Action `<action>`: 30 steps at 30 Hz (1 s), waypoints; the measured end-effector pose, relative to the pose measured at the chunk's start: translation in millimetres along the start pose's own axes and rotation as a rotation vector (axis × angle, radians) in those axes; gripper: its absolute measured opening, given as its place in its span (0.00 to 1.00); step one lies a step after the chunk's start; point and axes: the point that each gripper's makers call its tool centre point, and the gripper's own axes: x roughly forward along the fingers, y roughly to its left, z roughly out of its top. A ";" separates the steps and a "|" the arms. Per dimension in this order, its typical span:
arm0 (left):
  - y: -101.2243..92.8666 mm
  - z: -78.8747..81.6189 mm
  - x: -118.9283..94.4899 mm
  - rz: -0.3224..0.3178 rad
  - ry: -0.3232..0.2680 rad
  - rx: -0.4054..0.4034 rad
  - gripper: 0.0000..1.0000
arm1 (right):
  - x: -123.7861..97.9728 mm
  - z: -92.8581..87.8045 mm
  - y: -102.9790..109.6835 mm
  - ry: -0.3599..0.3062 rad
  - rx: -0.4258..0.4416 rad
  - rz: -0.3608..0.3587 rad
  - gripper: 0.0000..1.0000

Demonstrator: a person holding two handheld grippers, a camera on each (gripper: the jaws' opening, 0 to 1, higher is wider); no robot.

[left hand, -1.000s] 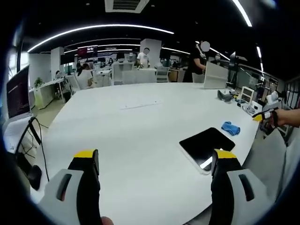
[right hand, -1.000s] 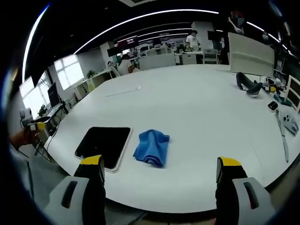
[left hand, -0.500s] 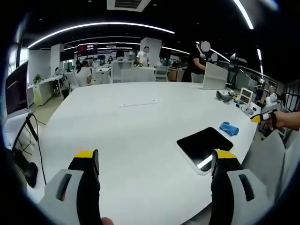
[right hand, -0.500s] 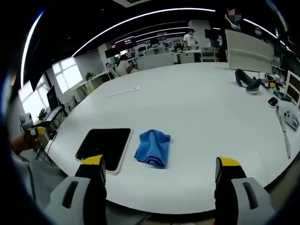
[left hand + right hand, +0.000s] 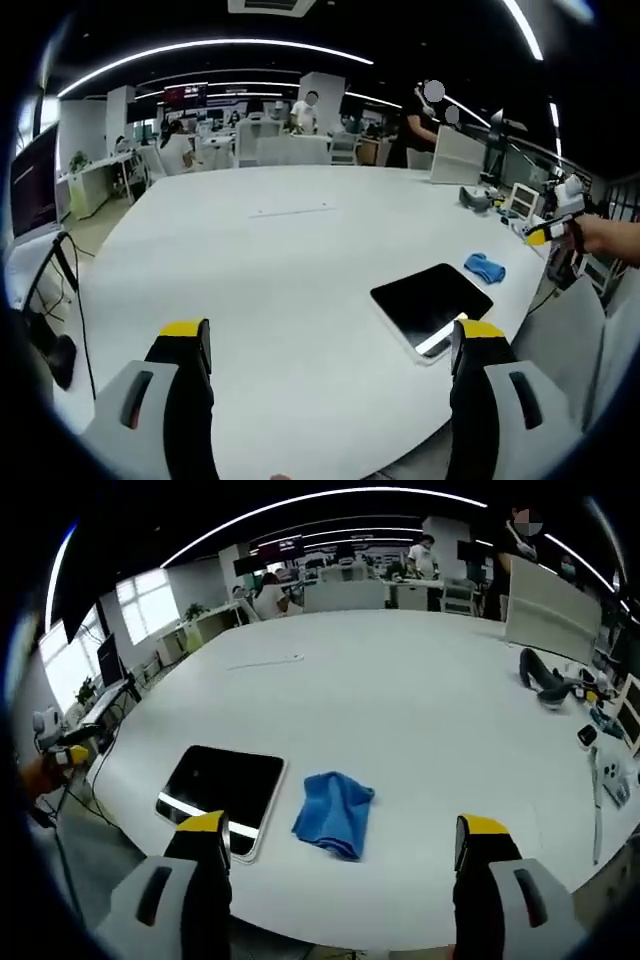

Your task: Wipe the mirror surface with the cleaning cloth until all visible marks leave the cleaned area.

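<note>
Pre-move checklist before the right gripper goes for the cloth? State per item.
1. Right gripper open, nothing between the jaws: ok.
2. Left gripper open, empty: ok.
3. Cloth free on the table, lying beside the mirror, not on it: ok.
4. Mirror flat on the table near the edge, nothing lying on it: ok.
5. Right gripper lined up on the cloth: ok, the cloth sits between the jaws in the right gripper view, ahead of them.
6. Marks on the mirror: cannot tell; its surface looks dark, with a bright reflected strip.
</note>
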 end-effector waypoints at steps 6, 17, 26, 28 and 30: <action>2.2 -8.9 -2.9 -0.003 0.037 -0.011 0.99 | 25.4 9.2 7.1 0.105 -0.018 0.043 0.89; 6.0 -13.8 -7.8 0.012 0.044 -0.033 0.99 | 64.8 -4.4 3.4 0.147 -0.016 0.040 0.67; 9.7 -16.7 -12.8 0.028 0.045 -0.043 0.99 | 79.3 -32.2 13.7 0.181 0.035 0.075 0.45; 11.5 -17.4 -13.0 0.030 0.047 -0.041 0.99 | 80.1 -32.2 16.1 0.168 0.055 0.087 0.43; 12.0 -18.4 -13.0 0.031 0.049 -0.040 0.99 | 80.2 -30.7 20.5 0.163 0.064 0.104 0.41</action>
